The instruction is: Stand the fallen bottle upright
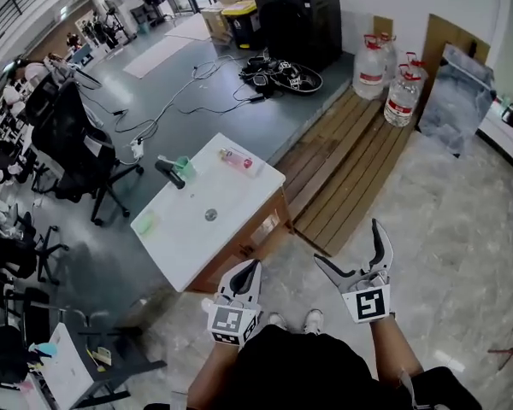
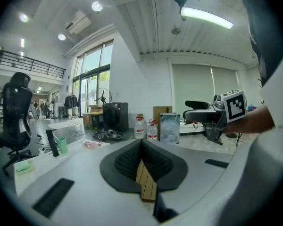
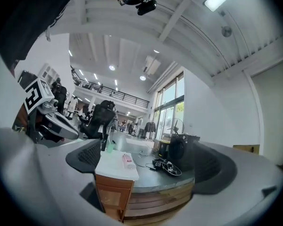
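The fallen bottle point(image 1: 237, 160), clear with a pink label, lies on its side at the far corner of a white tabletop point(image 1: 197, 229). It also shows in the left gripper view point(image 2: 92, 144) and in the right gripper view point(image 3: 128, 161). Both grippers hang well short of the table, close to the person's body. My left gripper point(image 1: 249, 273) is shut with nothing in it, its pads meeting at the tip point(image 2: 141, 147). To its right, my right gripper point(image 1: 356, 254) stands open and empty point(image 3: 148, 161), looking toward the table.
On the tabletop stand a green cup point(image 1: 183, 167) beside a black tap-like post point(image 1: 169, 173), plus a green sponge point(image 1: 144, 222). Wooden decking point(image 1: 350, 165) runs to the right, with water jugs point(image 1: 385, 71) and a black cabinet point(image 1: 299, 20) behind. Office chairs point(image 1: 73, 143) stand left.
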{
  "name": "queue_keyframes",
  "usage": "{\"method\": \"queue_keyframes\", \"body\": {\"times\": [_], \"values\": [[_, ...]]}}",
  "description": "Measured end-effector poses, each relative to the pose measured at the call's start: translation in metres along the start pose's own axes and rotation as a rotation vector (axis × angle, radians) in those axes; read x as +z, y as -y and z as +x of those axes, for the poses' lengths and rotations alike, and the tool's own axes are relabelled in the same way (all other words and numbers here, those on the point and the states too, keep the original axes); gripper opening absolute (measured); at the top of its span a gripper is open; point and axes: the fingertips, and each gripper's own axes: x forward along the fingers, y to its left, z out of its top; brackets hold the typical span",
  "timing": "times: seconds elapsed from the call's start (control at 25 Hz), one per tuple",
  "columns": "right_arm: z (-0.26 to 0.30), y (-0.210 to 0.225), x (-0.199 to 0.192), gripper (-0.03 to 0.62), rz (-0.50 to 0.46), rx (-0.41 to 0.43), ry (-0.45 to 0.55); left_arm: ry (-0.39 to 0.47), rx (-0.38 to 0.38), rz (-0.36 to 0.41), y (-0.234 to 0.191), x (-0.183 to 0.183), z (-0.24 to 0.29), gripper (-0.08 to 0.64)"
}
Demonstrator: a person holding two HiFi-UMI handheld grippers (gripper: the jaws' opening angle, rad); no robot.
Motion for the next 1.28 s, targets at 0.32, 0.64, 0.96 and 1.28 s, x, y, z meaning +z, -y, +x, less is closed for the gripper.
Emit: {"method": "queue_keyframes", "body": {"times": [0.32, 0.64, 0.96, 1.28], "values": [[0.076, -0.038, -0.019, 0.6, 0.01, 0.147, -0.029, 0.05, 0.106, -0.025, -0.066, 0.005, 0.0, 0.017], [0.187, -0.092, -0.042, 0.6, 0.028, 0.258, -0.101, 0.092, 0.168, -0.037, -0.173, 0.007, 0.006, 0.017], [0.293, -0.132, -0.06, 0.6, 0.024, 0.304, -0.188, 0.073, 0.211, -0.081, -0.277, 0.001, 0.027, 0.017], [0.36, -0.171, -0.071, 0.6, -0.03, 0.37, -0.28, 0.087, 0.244, -0.066, -0.353, 0.001, 0.016, 0.017]]}}
